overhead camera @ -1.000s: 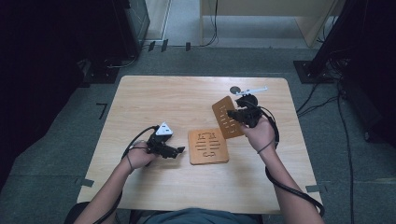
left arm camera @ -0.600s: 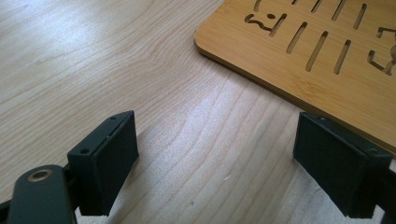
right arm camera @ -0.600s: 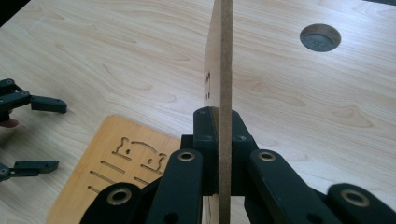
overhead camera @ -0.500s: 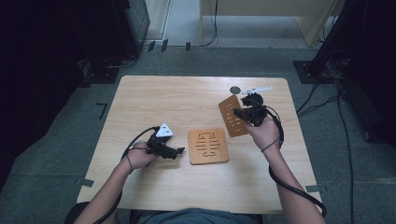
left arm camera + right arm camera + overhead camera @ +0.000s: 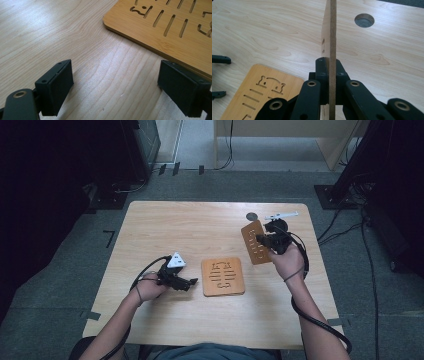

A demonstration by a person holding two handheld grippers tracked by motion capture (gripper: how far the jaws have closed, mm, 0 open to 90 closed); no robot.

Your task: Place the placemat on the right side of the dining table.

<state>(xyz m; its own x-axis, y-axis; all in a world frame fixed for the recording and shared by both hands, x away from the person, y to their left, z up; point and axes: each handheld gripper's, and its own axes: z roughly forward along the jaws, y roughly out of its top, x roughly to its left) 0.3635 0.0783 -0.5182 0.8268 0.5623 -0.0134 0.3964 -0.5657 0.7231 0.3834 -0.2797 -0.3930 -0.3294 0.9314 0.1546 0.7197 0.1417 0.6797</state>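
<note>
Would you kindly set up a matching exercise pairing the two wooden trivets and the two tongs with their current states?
Things:
1. left tongs
2. right tongs
3. square trivet
4. second trivet

States:
A. lying flat on the table
B. held on edge, lifted
C. open, holding nothing
D. shut on a thin board

Pairs: 1-C, 2-D, 3-A, 4-B

You have two slotted bamboo trivets here. The held trivet [image 5: 254, 243] stands on edge above the table's right side, clamped by your right gripper [image 5: 265, 240] (thin edge toward that gripper's camera). The flat trivet [image 5: 223, 276] lies at table centre, cut-outs facing up.
</note>
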